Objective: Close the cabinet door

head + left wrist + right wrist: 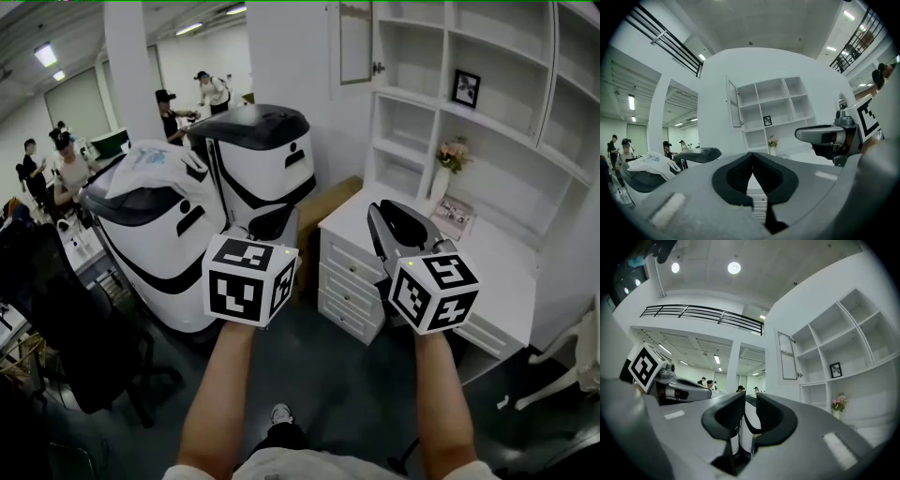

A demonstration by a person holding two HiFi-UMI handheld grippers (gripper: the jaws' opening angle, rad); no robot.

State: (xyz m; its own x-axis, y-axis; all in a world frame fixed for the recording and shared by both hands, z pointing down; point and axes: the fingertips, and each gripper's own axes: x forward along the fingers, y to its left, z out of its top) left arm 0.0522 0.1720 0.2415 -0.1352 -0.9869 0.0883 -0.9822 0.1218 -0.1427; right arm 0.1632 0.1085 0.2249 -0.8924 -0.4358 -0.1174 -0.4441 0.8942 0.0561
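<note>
The white cabinet door (pixel 354 42) stands open at the upper left of the white shelf unit (pixel 487 122), with a small knob (pixel 377 67) on its edge. It also shows as the open door (pixel 733 103) in the left gripper view and the open door (pixel 787 356) in the right gripper view. Both grippers are held level, well short of the cabinet. My left gripper (pixel 272 217) (pixel 751 157) is shut, tips touching, nothing in it. My right gripper (pixel 386 214) (pixel 750 399) has a narrow gap between its jaws and holds nothing.
A white desk with drawers (pixel 352 272) stands below the shelves, with a flower vase (pixel 448 159) and a picture frame (pixel 466 87) above it. Two large white machines (pixel 253 159) stand to the left. A black chair (pixel 103 366) is lower left. People stand at the back left.
</note>
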